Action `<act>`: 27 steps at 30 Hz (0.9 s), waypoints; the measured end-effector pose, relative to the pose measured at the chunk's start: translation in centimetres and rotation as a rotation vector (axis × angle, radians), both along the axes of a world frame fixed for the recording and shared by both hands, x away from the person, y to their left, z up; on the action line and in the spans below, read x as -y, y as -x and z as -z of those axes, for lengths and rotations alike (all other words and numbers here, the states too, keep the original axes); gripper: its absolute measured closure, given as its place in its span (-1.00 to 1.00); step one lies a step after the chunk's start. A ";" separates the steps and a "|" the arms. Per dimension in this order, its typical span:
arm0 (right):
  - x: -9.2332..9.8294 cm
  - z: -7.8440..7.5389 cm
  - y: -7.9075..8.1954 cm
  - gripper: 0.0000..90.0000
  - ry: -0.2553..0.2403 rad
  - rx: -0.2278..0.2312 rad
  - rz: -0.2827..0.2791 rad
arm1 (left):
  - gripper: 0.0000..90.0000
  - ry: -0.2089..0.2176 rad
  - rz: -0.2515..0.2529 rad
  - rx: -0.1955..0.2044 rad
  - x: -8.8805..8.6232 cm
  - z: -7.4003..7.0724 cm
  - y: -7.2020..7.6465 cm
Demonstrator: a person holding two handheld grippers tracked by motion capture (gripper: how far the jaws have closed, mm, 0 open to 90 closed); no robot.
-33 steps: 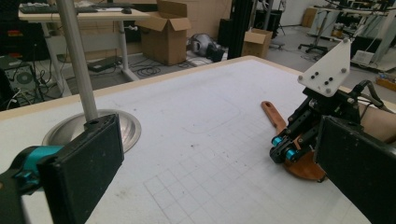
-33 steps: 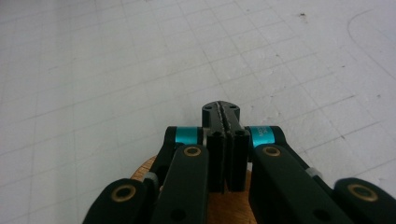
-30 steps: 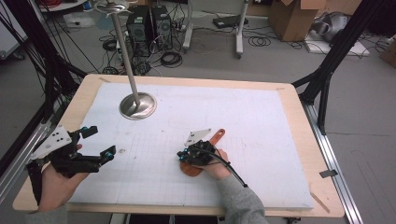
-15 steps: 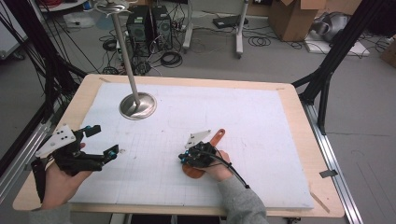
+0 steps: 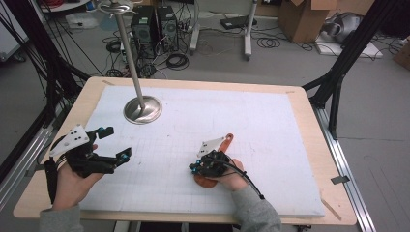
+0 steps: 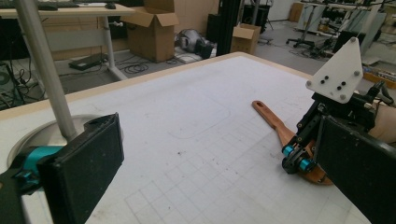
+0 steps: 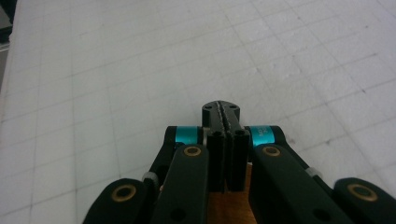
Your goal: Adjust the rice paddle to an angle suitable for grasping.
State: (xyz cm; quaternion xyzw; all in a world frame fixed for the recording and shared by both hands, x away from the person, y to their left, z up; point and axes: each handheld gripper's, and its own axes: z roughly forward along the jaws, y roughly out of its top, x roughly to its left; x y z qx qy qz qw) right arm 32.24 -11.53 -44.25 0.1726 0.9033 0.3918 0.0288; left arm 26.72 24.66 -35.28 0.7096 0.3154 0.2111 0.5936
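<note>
Under right gripper (image 5: 194, 167), spatula (image 5: 223, 143) apparently points up-right.

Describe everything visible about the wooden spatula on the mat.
The wooden spatula is reddish-brown and looks varnished. It lies flat on the white gridded mat, its narrow handle with a rounded end pointing away from the person. Its broad end sits under the right tool, whose jaws are shut with nothing between them.

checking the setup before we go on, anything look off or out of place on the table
Nothing stands out. A wooden spatula lies flat on the white mat beneath the right gripper, whose jaws are shut with nothing between them. The left gripper is open over the mat. The metal stand is upright.
</note>
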 end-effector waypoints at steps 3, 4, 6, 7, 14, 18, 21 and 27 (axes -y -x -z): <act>0.6 -0.1 0.3 0.99 0.007 -0.005 -0.002 | -0.96 0.002 0.013 -0.002 0.6 0.0 -0.4; 0.9 -0.1 0.5 0.99 0.005 -0.008 -0.003 | -0.96 0.001 0.017 -0.001 0.7 0.0 -0.6; 1.4 -0.1 0.7 0.99 0.008 -0.015 -0.005 | -0.96 0.003 0.027 -0.003 1.1 0.0 -0.8; 1.6 -0.1 0.8 0.99 0.003 -0.013 -0.008 | -0.96 0.003 0.030 -0.002 1.3 0.0 -1.0; 3.3 -0.2 1.6 0.98 0.009 -0.032 -0.022 | -0.96 -0.002 0.062 -0.007 2.6 0.1 -1.8; 4.1 -0.3 2.0 0.99 0.023 -0.046 -0.024 | -0.96 0.002 0.075 -0.010 3.1 0.0 -2.2; 4.7 -0.4 2.2 0.99 0.026 -0.053 -0.035 | -0.96 0.002 0.082 -0.015 3.5 0.0 -2.4; 6.0 -0.3 2.4 0.99 0.022 -0.075 -0.054 | -0.96 -0.003 0.099 -0.013 4.2 0.0 -2.8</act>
